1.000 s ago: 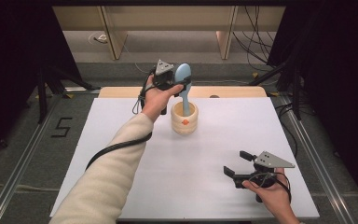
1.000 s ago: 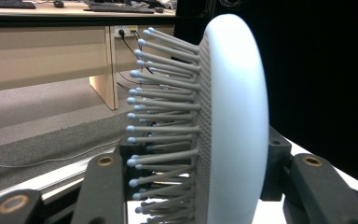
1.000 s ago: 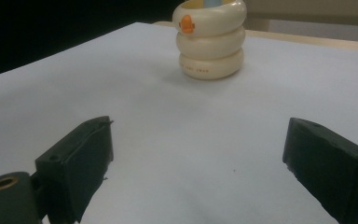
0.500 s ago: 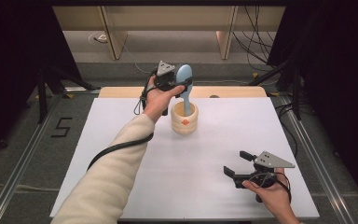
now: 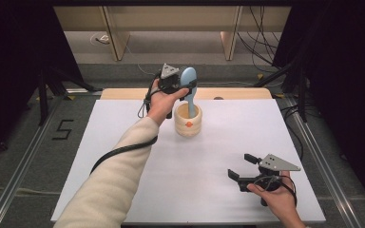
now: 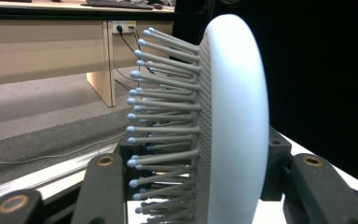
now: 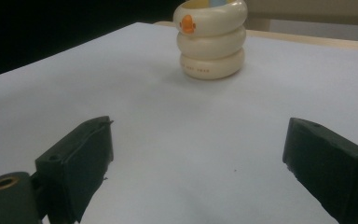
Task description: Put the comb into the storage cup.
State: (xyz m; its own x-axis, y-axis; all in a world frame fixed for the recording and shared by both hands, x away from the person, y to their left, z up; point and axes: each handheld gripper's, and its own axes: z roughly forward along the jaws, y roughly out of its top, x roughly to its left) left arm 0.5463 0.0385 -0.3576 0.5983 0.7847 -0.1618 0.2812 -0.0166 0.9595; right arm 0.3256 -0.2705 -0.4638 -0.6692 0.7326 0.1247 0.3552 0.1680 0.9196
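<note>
A smooth white sheet (image 5: 123,142) is spread over a pale wooden table, with grey carpet, metal rails and beige desk panels seen beyond it in the high view. Nearest the camera, at the sheet's front right, the right gripper (image 5: 241,167) is held low over the surface in a bare hand (image 5: 278,199); its two blocky matt-black jaws are parted wide, and nothing but bare white sheet is seen between them in the right gripper view. Well apart from it, toward the far middle of the sheet, a glossy cream cup (image 5: 188,120) is stood upright. Its wall is shaped like three stacked rounded rings, and a small orange duck mark (image 7: 187,24) is printed on the top ring. A pale blue plastic hairbrush (image 5: 188,78) is held upright with its handle reaching down into the cup's mouth. The brush's oval head is clamped between the jaws of the left gripper (image 5: 186,90), gripped by a cream-sleeved arm. In the left gripper view, rows of grey ball-tipped bristles (image 6: 163,121) are seen projecting from the brush's smooth domed back.
</note>
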